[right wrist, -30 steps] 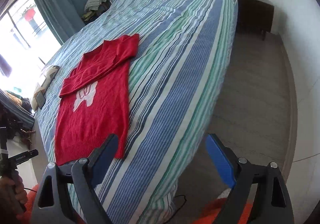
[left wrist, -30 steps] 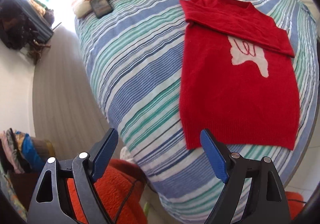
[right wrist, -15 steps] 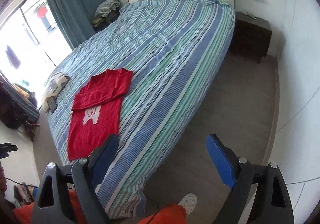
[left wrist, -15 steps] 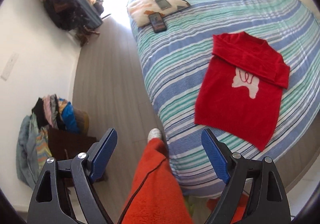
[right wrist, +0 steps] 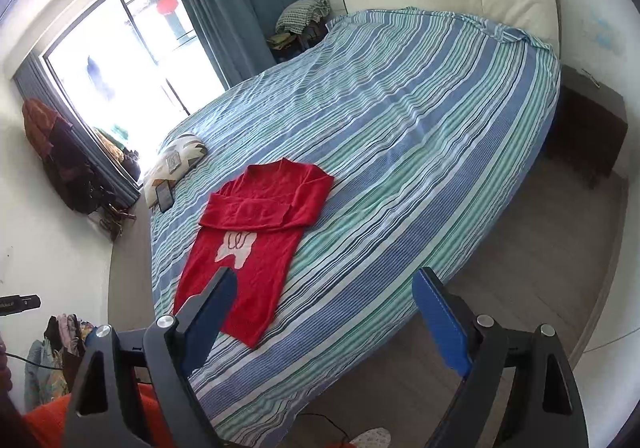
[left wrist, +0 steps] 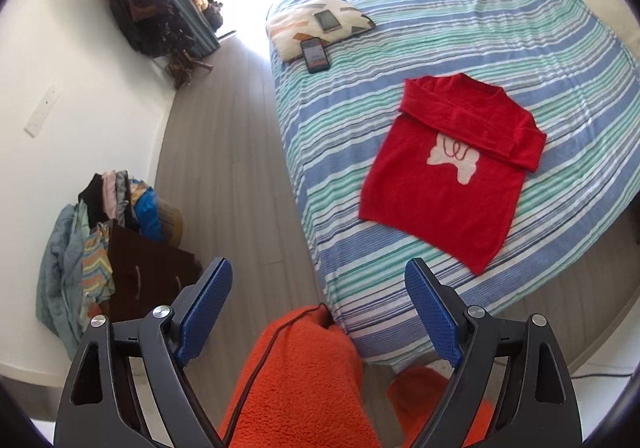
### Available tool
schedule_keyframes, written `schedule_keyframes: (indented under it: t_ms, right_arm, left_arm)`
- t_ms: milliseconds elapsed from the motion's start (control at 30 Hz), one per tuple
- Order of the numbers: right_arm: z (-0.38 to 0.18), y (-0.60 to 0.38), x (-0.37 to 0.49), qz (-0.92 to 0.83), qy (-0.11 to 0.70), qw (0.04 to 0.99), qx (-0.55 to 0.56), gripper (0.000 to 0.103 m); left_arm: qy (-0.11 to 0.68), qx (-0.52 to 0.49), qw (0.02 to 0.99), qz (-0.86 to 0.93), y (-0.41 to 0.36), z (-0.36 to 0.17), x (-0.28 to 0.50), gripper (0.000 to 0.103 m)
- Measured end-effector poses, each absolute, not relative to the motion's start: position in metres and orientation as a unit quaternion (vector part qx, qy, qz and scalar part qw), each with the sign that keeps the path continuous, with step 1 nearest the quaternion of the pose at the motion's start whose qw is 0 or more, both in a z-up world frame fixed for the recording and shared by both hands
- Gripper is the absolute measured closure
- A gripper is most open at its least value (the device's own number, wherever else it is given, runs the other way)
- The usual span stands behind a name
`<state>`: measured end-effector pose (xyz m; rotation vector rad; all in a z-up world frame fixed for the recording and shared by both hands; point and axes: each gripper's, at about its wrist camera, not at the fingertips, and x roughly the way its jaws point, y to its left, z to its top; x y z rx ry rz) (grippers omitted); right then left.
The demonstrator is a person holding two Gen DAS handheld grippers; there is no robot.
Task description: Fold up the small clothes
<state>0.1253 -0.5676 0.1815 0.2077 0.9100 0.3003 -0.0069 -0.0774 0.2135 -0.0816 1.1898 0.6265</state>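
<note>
A red sweater with a white motif lies flat on the striped bed, both sleeves folded across its chest. It also shows in the right wrist view. My left gripper is open and empty, held high above the floor at the bed's foot, well away from the sweater. My right gripper is open and empty, raised above the bed's near corner, also far from the sweater.
A patterned pillow with two phones lies at the bed's corner. A clothes pile on a dark box sits by the wall. The person's orange trousers fill the lower middle. A nightstand stands right of the bed.
Both grippers have pulled up and back from the bed, so the sweater looks smaller and farther. Both stayed open and empty. The sweater has not moved.
</note>
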Motion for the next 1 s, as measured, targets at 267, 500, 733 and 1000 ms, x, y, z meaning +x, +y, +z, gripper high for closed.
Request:
schedule_keyframes:
  t_ms: [267, 500, 733, 1000]
  right_arm:
    - [0.175, -0.54, 0.134, 0.172, 0.468, 0.863, 0.081, 0.014]
    - [0.201, -0.517, 0.156, 0.193, 0.456, 0.868, 0.042, 0.014]
    - [0.115, -0.475, 0.16, 0.207, 0.536, 0.814, 0.083, 0.014]
    - [0.002, -0.39, 0.153, 0.194, 0.628, 0.741, 0.14, 0.014]
  left_arm:
    - [0.582, -0.065, 0.761, 0.277, -0.078, 0.185, -0.022, 0.013]
    - [0.576, -0.094, 0.766, 0.27, -0.049, 0.17, -0.006, 0.005]
    - [0.619, -0.067, 0.761, 0.181, -0.015, 0.043, 0.077, 0.006]
    - [0.677, -0.039, 0.726, 0.118, 0.027, -0.088, 0.152, 0.013]
